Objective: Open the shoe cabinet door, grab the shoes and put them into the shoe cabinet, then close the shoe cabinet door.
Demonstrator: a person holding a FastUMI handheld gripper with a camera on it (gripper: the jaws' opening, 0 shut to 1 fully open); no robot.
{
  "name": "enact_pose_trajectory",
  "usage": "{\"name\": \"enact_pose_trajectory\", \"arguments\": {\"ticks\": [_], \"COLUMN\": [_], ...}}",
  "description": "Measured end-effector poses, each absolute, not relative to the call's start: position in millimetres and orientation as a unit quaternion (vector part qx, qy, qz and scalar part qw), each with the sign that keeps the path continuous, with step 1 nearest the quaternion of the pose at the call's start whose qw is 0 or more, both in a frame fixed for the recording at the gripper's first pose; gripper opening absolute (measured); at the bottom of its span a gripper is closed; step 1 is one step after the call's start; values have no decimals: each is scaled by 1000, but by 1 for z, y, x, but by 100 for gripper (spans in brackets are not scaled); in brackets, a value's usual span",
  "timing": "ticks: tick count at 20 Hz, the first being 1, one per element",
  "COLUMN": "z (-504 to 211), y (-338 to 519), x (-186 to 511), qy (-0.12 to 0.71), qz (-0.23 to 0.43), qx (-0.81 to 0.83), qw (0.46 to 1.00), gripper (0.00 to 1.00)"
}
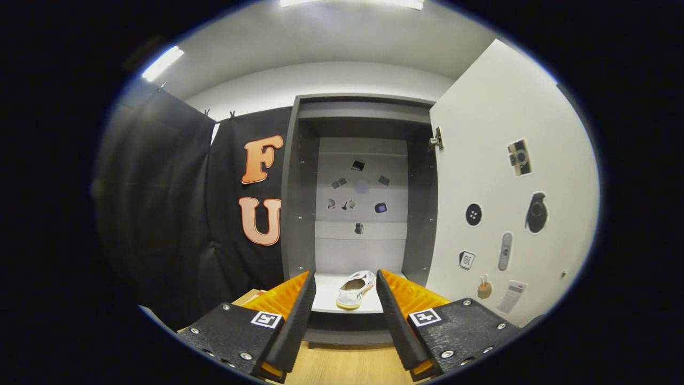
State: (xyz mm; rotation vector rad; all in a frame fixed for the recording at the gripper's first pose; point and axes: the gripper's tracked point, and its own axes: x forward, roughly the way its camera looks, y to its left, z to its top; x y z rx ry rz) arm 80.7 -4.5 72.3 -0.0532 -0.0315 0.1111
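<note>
While the shoe cabinet (358, 176) stands open at the far side of the booth, the gripper (344, 291) hangs in front of it with its two fingers spread wide and nothing between them. Both fingers point toward the cabinet's lower shelf (326, 297), a pale board just beyond their tips. On that shelf lies a single white shoe (355, 289) with a yellowish sole, resting flat and angled so that one end points near and left, the other far and right. It sits in line with the gap between the fingers, past their tips and not touching either one.

The cabinet door (502, 198) is swung out on the right, hinged at the cabinet's right wall, where a metal hinge (436, 140) shows near the top. Its white inner face carries several small stickers (536, 213); what they depict is hard to make out. More small stickers (358, 166) dot the pale back panel inside the cabinet, above the shoe. The cabinet's side walls and top are dark grey.

Left of the cabinet hangs black cloth (160, 203), clipped up along its top edge. Below the fingers, on the near side, runs a light wooden floor (342, 366), reaching to the dark base of the cabinet. Strip lights (162, 63) glow on the ceiling overhead.
</note>
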Motion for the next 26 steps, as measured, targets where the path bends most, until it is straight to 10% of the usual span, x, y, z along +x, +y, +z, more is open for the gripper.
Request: {"name": "enact_pose_trajectory", "arguments": {"ticks": [26], "z": [29], "y": [-277], "x": [-59], "qy": [19], "qz": [-153], "qx": [9], "qw": [988], "gripper": [77]}}
